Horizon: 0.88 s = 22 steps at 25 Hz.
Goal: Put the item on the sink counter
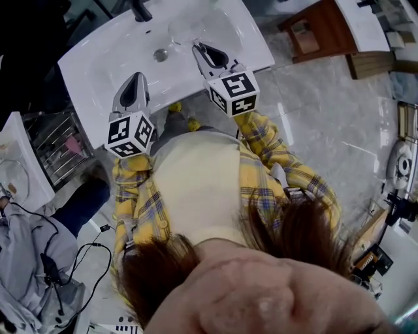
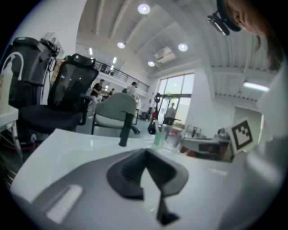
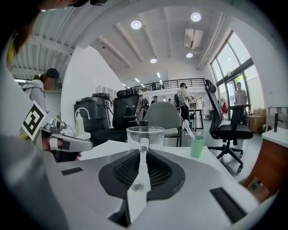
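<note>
1. The right gripper (image 1: 198,46) had its jaws drawn together to a thin line. In the right gripper view the tips (image 3: 143,143) sat on the near wall of the clear round drinking glass (image 3: 155,134), and it looked pinched on that wall.
2. The left gripper (image 1: 138,78) had its jaws closed tip to tip (image 2: 146,153) with nothing between them. It was over the front edge of the white rectangular ceramic sink (image 1: 88,64).
3. The glass (image 1: 183,29) was upright over the right part of the sink's basin, right of the round metal drain (image 1: 160,55). I couldn't tell whether its base touched the sink.
4. The black faucet (image 1: 139,9) was at the sink's back edge, behind the drain.
5. Only the head view showed the drain, both grippers side by side over the sink, and the person's yellow plaid shirt (image 1: 271,147) in front of the sink.
6. Only the gripper views showed the small green plastic cup (image 3: 196,146) holding a toothbrush, on the sink top right of the glass. The left gripper view showed it as a blurred green shape (image 2: 158,135) beyond the faucet (image 2: 126,129).
7. The left gripper view didn't clearly show the glass, and the right gripper view didn't show the faucet.
</note>
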{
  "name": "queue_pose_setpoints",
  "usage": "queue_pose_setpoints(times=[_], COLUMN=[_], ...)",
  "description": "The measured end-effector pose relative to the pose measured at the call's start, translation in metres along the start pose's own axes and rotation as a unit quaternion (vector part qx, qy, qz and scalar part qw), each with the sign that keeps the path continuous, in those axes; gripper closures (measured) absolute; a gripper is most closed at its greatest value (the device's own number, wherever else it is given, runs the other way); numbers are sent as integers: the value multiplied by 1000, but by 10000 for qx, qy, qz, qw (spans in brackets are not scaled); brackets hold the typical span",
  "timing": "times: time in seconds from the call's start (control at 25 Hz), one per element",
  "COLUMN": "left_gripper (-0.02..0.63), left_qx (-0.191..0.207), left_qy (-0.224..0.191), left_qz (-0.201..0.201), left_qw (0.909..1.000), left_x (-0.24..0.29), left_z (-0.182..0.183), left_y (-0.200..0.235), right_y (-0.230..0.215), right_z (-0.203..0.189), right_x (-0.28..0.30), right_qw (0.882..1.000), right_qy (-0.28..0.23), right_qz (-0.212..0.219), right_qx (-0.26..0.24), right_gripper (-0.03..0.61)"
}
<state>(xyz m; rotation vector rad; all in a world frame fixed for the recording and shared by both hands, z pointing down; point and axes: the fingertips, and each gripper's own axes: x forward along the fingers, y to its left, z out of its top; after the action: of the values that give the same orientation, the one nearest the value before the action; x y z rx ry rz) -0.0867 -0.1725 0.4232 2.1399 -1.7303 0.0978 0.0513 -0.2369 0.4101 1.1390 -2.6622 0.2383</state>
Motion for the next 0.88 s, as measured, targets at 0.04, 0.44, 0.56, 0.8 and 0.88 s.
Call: queue_pose_setpoints(times=[0.04, 0.44, 0.56, 0.8, 0.88], left_gripper=[609, 609, 609, 609, 609], left_qx=[26, -27, -69, -174, -217], left_qy=[12, 85, 117, 162, 174], left_qz=[-38, -132, -94, -34, -17], left_qw=[10000, 9999, 9999, 9997, 9996], left_x=[6, 51, 59, 70, 72], left_z=[1, 15, 14, 12, 10], left_y=[0, 28, 41, 62, 69], right_y=[-3, -30, -35, -43, -45], right_z=[0, 1, -1, -8, -10], right_x=[5, 64, 82, 116, 125], right_qw=[10000, 9997, 9995, 9990, 9989], right_qy=[17, 209, 272, 392, 416], right_qz=[-25, -137, -159, -178, -198], right_qx=[-7, 40, 55, 73, 62], right_gripper=[543, 543, 543, 543, 543])
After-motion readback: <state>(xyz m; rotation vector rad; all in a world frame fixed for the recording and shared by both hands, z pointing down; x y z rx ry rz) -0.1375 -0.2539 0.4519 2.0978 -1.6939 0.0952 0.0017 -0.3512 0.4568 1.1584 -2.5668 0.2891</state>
